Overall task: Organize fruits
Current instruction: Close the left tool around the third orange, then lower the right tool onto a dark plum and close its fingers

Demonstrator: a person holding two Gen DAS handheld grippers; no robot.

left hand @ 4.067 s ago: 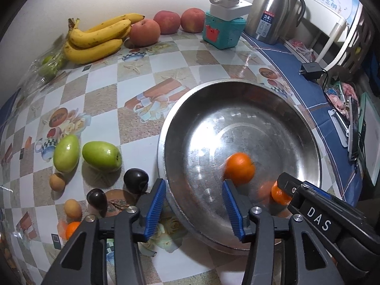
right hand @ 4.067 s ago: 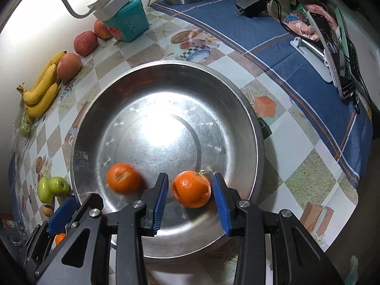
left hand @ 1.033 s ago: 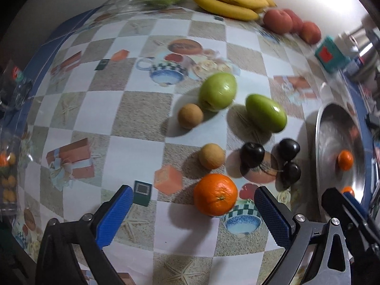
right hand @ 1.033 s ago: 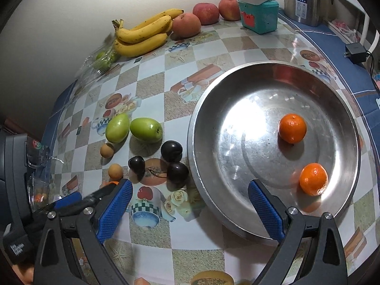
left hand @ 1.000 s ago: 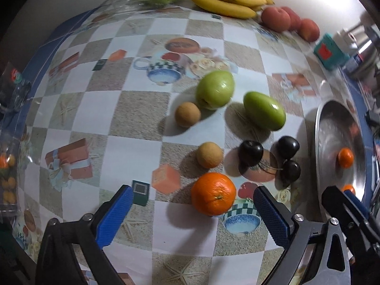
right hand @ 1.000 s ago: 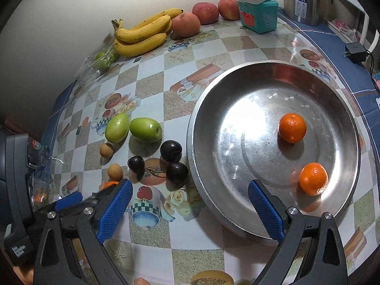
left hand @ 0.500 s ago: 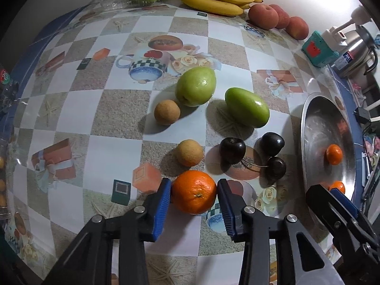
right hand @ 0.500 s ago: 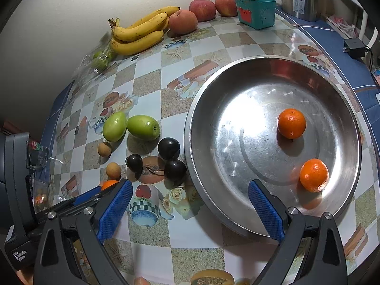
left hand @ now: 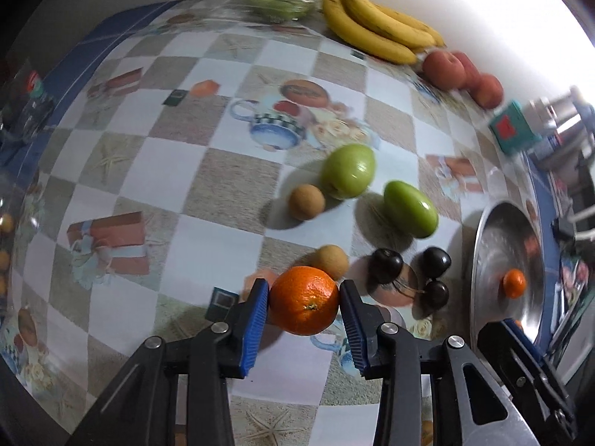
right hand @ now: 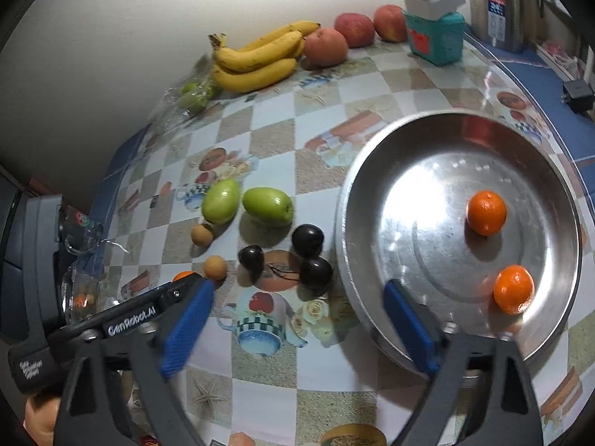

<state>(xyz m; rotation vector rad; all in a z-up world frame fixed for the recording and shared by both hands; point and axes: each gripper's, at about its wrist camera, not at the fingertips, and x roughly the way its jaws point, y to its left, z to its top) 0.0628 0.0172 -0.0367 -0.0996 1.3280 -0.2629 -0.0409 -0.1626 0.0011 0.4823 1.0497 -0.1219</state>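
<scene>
Jaws of the left gripper (left hand: 304, 306) clamped on a round orange tangerine (left hand: 304, 305), blue ribbed pads pressed to both its sides, just above the counter (left hand: 178, 171). Jaws of the right gripper (right hand: 297, 329) wide apart and just now narrowing, nothing between them, held over the near rim of a large round shiny metal basin (right hand: 438, 171).

Just behind the held tangerine, a small tan round fruit (left hand: 331, 262); a second one (left hand: 306, 202) farther back, touching a pale green oval fruit (left hand: 348, 171). Beside that, a second green oval fruit (left hand: 409, 208). Three dark purple-black plums (right hand: 310, 256) clustered between the green fruits and the basin. Inside the basin, two more orange tangerines (right hand: 487, 212), apart from each other, one near the middle and one by the near rim.

Counter covered in a glossy oilcloth of white and beige checks printed with teacups, gift boxes and starfish, edged in blue. Along the plain pale wall (right hand: 111, 37): a clear bag of small green fruit (right hand: 193, 94), a bunch of yellow bananas (right hand: 256, 59), three reddish peaches (right hand: 353, 33), a teal box (right hand: 435, 41) with a white power strip on top, a steel thermos jug (right hand: 498, 3).
</scene>
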